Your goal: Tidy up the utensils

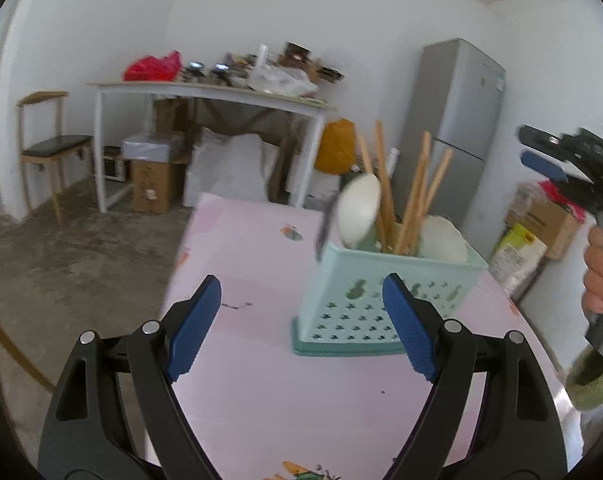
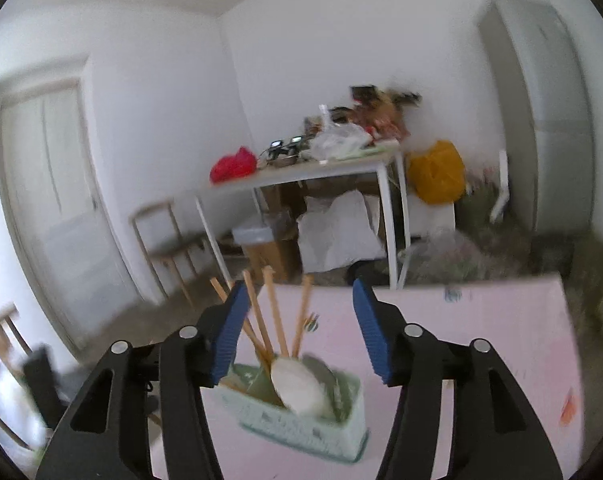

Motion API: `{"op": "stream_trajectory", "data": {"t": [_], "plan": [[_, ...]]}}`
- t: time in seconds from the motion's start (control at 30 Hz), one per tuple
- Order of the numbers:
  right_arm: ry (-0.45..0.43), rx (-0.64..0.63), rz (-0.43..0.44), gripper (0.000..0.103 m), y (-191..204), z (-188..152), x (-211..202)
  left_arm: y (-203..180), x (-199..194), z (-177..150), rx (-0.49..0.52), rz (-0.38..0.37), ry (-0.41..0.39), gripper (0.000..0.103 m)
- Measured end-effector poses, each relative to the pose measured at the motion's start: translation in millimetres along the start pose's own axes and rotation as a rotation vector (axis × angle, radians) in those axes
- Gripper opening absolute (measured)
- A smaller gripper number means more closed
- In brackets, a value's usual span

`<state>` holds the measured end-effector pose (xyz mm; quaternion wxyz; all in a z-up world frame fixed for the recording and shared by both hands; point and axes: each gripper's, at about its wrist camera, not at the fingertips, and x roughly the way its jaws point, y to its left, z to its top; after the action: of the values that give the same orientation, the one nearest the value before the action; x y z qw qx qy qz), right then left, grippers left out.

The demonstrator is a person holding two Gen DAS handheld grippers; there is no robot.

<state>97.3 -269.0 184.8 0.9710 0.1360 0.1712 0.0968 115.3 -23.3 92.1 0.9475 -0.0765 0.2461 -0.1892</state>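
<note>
Pale green perforated basket (image 1: 385, 300) upright on pink table (image 1: 261, 400), packed with wooden chopsticks (image 1: 415, 192) and white spoons (image 1: 359, 210) leaning out the top. Left gripper (image 1: 301, 320) spread wide just short of basket, nothing between blue pads. Right gripper (image 2: 297, 332) parted above basket, chopstick tips showing in the gap yet untouched, nothing held. Hand (image 1: 601, 276) on right gripper's handle at left view's edge

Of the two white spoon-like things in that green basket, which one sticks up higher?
The oval white ladle at the left end of the basket, beside the chopsticks, rises highest. The other white piece, at the right end, sits lower, barely above the rim.
</note>
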Motion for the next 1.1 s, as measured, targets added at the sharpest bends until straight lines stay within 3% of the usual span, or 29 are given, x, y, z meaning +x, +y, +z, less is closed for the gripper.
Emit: {"op": "stream_trajectory", "data": {"t": [0.1, 0.23, 0.37, 0.5, 0.67, 1.1], "plan": [[0.07, 0.194, 0.075, 0.056, -39.7, -24.0, -0.2, -1.7, 20.5, -3.0, -0.001, -0.083, 0.041, 0.079], [0.204, 0.448, 0.171, 0.056, -82.0, -62.7, 29.9, -5.3, 54.3, -6.2, -0.002, -0.159, 0.106, 0.079], [0.286, 0.584, 0.242, 0.056, -95.4, -91.9, 63.4, -10.2, 80.0, -9.3, -0.004, -0.185, 0.145, 0.079], [0.341, 0.61, 0.228, 0.058, -90.1, -106.1, 85.7, -16.3, 99.8, -10.9, -0.021, -0.211, 0.194, 0.079], [0.353, 0.645, 0.199, 0.058, -88.2, -109.5, 83.1, -24.4, 100.3, -12.1, -0.028, -0.185, 0.215, 0.079], [0.417, 0.617, 0.106, 0.058, -71.6, -121.7, 30.4, -42.5, 41.4, -33.4, -0.053, -0.201, 0.354, 0.079]]}}
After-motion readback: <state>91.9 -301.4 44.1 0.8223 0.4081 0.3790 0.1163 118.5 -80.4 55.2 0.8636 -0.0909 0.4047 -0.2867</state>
